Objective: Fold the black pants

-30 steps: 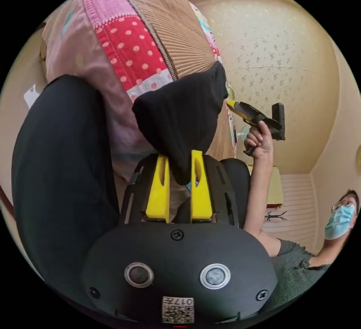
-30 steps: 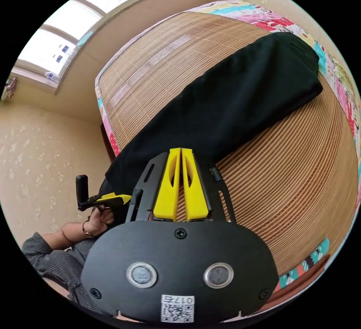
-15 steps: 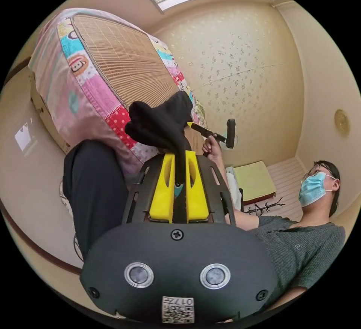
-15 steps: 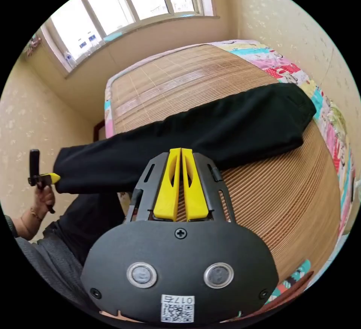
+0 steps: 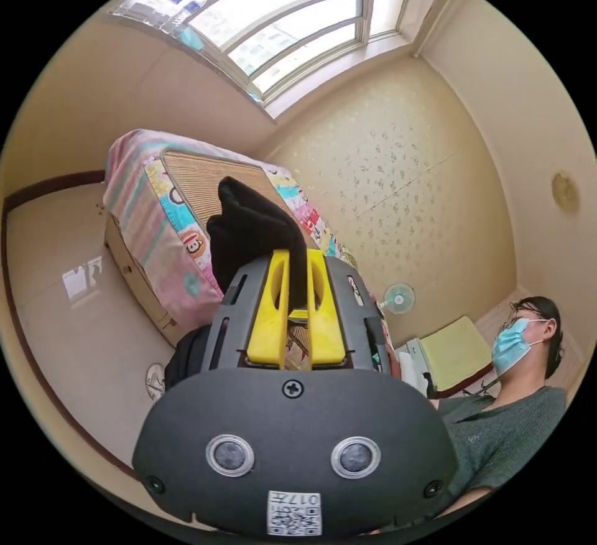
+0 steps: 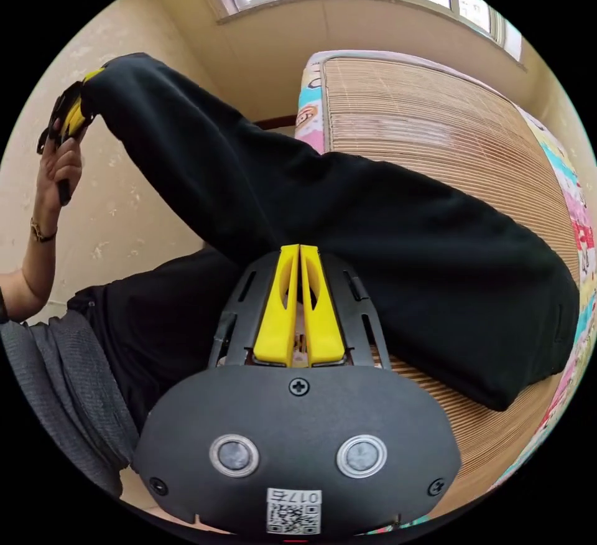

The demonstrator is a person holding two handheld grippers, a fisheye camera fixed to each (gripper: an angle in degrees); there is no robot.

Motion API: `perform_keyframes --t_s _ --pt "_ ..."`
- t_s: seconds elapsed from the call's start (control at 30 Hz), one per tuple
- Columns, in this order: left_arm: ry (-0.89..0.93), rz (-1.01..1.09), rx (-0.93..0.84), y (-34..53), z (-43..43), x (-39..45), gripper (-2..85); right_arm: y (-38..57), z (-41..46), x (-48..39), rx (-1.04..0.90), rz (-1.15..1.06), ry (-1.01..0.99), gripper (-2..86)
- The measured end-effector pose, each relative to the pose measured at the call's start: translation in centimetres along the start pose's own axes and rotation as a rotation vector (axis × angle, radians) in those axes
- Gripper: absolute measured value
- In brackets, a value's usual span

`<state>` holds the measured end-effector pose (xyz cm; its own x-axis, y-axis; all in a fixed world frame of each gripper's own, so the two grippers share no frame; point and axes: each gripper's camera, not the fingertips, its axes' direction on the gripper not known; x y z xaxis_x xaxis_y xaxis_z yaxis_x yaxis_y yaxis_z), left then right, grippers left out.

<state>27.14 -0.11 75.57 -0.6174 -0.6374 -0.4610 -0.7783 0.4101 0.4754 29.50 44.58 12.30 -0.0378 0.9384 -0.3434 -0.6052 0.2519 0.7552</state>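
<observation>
The black pants [image 6: 435, 259] lie across the woven mat [image 6: 435, 116] of the bed, one end raised off it to the upper left. There a hand holds my left gripper [image 6: 73, 114], shut on that end. In the left gripper view the left gripper [image 5: 297, 254] has a bunch of the black pants [image 5: 249, 224] pinched between its yellow jaws. My right gripper [image 6: 299, 249] has its jaws pressed together, tips at the lower edge of the pants; I see no cloth held in them.
The bed [image 5: 155, 209] with a patchwork cover stands on a shiny floor [image 5: 68, 321] under a window [image 5: 280, 22]. A person in a mask and grey top [image 5: 504, 439] is at the right. A small fan [image 5: 398, 298] stands by the wall.
The left gripper has lifted the end of the pants up and away from the bed's edge. The right gripper has come closer to the pants and stayed shut.
</observation>
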Motion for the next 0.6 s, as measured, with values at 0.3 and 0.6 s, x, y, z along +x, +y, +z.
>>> perform_keyframes --t_s 0.3,0.6 --pt "0.067 0.178 -0.267 -0.7 22.2 10.7 5.6 6.8 -9.4 17.4 0.211 0.766 0.096 0.2" --pt "0.006 0.25 -0.475 3.8 40.7 14.3 5.9 7.6 -12.4 19.2 0.292 0.929 0.245 0.2"
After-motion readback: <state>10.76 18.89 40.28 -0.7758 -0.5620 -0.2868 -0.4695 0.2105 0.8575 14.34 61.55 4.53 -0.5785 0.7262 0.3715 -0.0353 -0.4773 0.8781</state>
